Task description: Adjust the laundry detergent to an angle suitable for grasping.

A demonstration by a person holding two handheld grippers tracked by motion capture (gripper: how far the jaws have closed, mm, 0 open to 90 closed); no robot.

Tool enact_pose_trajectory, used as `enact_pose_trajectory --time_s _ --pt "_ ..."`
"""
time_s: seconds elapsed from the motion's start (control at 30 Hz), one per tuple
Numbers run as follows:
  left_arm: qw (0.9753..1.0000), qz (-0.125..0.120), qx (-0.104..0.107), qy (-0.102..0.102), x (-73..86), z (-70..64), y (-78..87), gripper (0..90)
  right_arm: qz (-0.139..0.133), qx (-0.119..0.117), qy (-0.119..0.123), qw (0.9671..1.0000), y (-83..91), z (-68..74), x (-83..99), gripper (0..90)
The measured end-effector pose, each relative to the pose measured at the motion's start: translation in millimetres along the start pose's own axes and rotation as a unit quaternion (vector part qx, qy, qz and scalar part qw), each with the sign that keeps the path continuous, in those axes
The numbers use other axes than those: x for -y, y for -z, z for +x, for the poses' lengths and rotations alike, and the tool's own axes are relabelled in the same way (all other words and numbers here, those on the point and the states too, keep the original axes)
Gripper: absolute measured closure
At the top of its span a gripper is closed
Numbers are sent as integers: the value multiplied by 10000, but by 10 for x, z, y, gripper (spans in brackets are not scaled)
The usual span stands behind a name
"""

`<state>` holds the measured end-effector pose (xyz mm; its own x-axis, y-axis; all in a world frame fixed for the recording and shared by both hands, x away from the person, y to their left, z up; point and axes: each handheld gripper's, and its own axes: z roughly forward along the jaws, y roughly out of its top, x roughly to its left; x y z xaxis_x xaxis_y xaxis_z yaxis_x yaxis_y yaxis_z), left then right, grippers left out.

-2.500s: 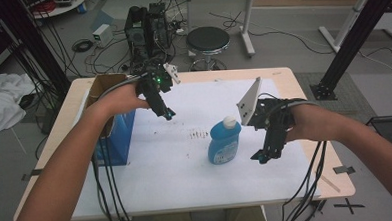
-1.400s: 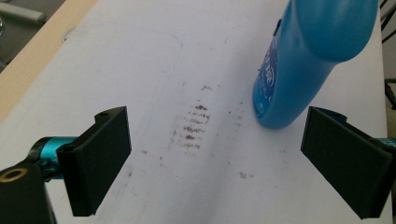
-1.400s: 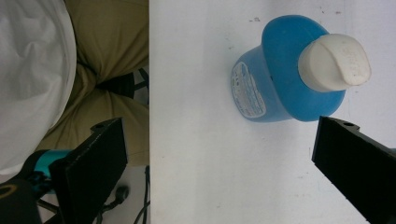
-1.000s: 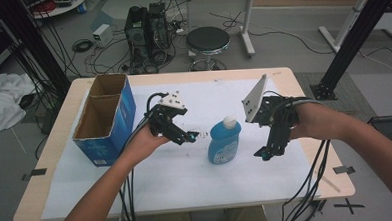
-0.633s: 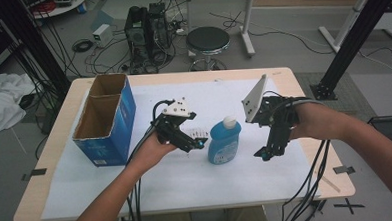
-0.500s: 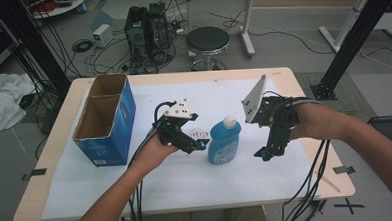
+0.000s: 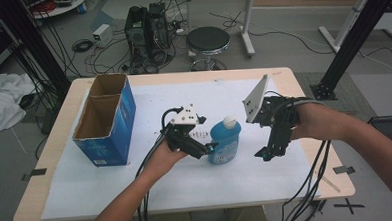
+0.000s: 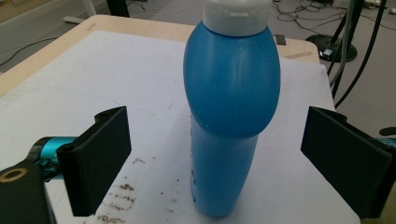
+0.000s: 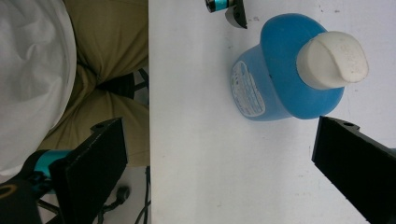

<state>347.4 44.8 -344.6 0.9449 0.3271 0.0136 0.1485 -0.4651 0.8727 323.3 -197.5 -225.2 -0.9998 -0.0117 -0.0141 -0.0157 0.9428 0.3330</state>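
A blue bottle (image 7: 226, 140) with a white cap (image 7: 229, 121) stands upright on the white sheet near the table's middle. My left gripper (image 7: 208, 150) is open just left of it at its lower body. In the left gripper view the bottle (image 8: 229, 98) stands between the two spread jaws, touching neither, and my left gripper (image 8: 222, 161) is level with its lower half. My right gripper (image 7: 264, 155) hangs open to the bottle's right, pointing down above the sheet. The right gripper view looks down on the bottle (image 9: 275, 88), which lies beyond my right gripper (image 9: 224, 171).
An open blue cardboard box (image 7: 106, 120) stands at the table's left. Small brown specks (image 7: 200, 134) lie on the white sheet (image 7: 137, 183) behind the left gripper. The table's front edge (image 9: 149, 140) and the person's lap lie under the right gripper. Cables trail from both hands.
My left gripper came from above the blue box, down and right across the sheet, until its open jaws stand either side of the bottle. The right gripper has stayed put.
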Motion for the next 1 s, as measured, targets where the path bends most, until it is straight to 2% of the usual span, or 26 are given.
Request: enact_pose_trajectory --time_s 0.07,0.1,0.23,0.27,0.4,0.53,0.7,0.73,1.0 --pt "10000 -37 -10 51 22 -11 -25 84 -3 9 2 10000 0 2 0 26" --pt "9998 -141 -6 158 47 -22 -48 84 -10 4 12 10000 -1 1 0 26" --pt "9997 -215 -47 132 80 -19 -80 84 -30 10 3 10000 -3 2 -1 26" --pt "9994 -263 -12 207 92 -33 -104 84 -30 10 3 10000 -3 2 -1 26" --pt "9992 -311 4 239 134 -54 -190 84 -28 0 3 10000 -3 -4 -5 26" --pt "9993 -281 29 240 151 -53 -229 84 -34 -1 13 10000 -6 -7 -7 26" --pt "9984 -445 120 326 186 -60 -284 84 -51 6 6 10000 -2 -7 -3 26" --pt "9986 -440 126 279 195 -49 -300 84 -45 2 11 10000 0 -8 -4 26" --pt "9975 -606 102 360 237 -54 -442 85 -58 5 -10 10000 -1 -7 -9 26"
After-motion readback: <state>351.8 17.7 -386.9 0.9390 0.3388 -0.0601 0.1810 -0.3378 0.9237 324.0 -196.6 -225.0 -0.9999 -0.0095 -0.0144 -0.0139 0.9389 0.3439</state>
